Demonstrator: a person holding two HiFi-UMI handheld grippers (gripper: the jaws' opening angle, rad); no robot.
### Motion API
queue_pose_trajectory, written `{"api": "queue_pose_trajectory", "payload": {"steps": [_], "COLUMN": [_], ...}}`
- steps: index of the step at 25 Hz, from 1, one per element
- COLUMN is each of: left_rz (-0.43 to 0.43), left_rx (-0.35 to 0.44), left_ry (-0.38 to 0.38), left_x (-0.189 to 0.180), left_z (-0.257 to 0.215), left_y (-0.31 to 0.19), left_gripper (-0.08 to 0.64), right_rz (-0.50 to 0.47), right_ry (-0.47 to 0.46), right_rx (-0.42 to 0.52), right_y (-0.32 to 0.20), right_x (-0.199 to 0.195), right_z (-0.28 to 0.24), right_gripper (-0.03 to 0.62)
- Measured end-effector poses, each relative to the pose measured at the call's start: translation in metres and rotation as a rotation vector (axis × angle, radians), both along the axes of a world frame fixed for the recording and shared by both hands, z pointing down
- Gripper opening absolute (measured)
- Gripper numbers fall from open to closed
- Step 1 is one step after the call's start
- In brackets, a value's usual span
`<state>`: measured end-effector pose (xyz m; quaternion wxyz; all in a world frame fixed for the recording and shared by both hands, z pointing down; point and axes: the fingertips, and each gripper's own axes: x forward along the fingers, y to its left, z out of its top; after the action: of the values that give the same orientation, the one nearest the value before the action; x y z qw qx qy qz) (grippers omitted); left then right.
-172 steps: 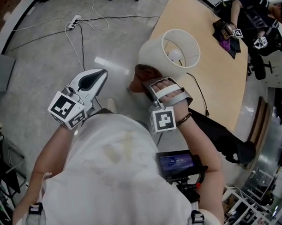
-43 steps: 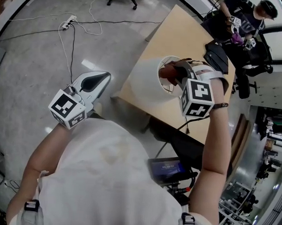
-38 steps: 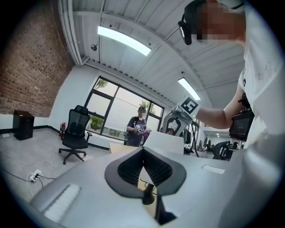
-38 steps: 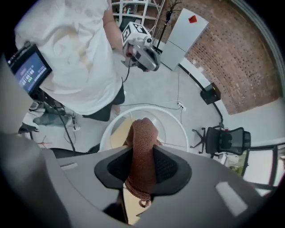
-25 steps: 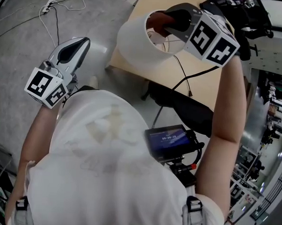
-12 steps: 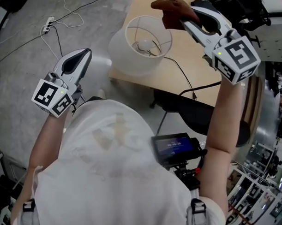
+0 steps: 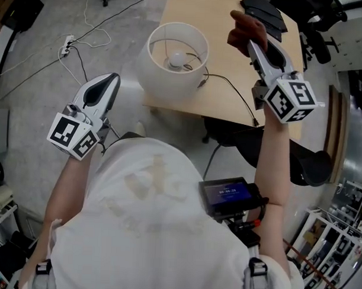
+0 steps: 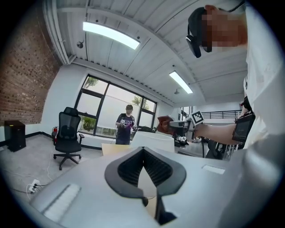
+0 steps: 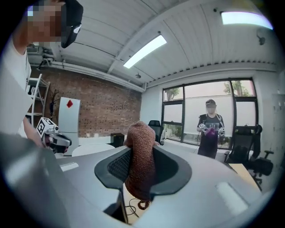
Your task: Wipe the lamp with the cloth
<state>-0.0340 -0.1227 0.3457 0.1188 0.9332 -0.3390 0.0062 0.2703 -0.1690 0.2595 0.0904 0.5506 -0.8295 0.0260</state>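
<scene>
The lamp [image 7: 172, 57] has a white drum shade and stands near the left edge of the wooden table [image 7: 230, 104], its bulb [image 7: 177, 59] showing through the open top. My right gripper [image 7: 254, 41] is raised to the right of the shade, apart from it, shut on the brown cloth [image 7: 245, 29]. In the right gripper view the cloth [image 9: 140, 167] hangs bunched between the jaws of that gripper [image 9: 141, 150]. My left gripper [image 7: 108, 80] hovers over the floor left of the lamp, shut and empty. In the left gripper view the shade [image 8: 151, 141] lies just beyond the left gripper [image 8: 143, 150].
The lamp cord [image 7: 230, 89] trails across the table toward its near edge. Black items [image 7: 265, 10] lie at the table's far end. A power strip [image 7: 67, 43] and cables lie on the floor. A person [image 8: 127, 127] stands by the windows near an office chair [image 8: 67, 138].
My right gripper has lifted the cloth out of the shade's top, swung right and rolled over. The left gripper has drifted a little, still shut.
</scene>
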Motion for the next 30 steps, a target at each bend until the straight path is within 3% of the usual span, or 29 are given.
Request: {"api": "queue_pose_trajectory", "payload": {"steps": [8, 21, 30], "left_rz": [0.018, 0.066, 0.077], "left_rx": [-0.015, -0.035, -0.041], "left_ry": [-0.033, -0.043, -0.049], "left_x": [0.024, 0.054, 0.052], "left_z": [0.002, 0.019, 0.023], "left_y": [0.038, 0.111, 0.134], "left_gripper": [0.002, 0.002, 0.002], "right_rz": [0.020, -0.078, -0.146], "right_ry": [-0.188, -0.227, -0.244], "right_rx": [0.020, -0.023, -0.048], "right_y": [0.083, 0.188, 0.216], "right_x": [0.008, -0.042, -0.079], "right_z": [0.052, 0.103, 0.119], "right_gripper": [0.133, 0.130, 0.130]}}
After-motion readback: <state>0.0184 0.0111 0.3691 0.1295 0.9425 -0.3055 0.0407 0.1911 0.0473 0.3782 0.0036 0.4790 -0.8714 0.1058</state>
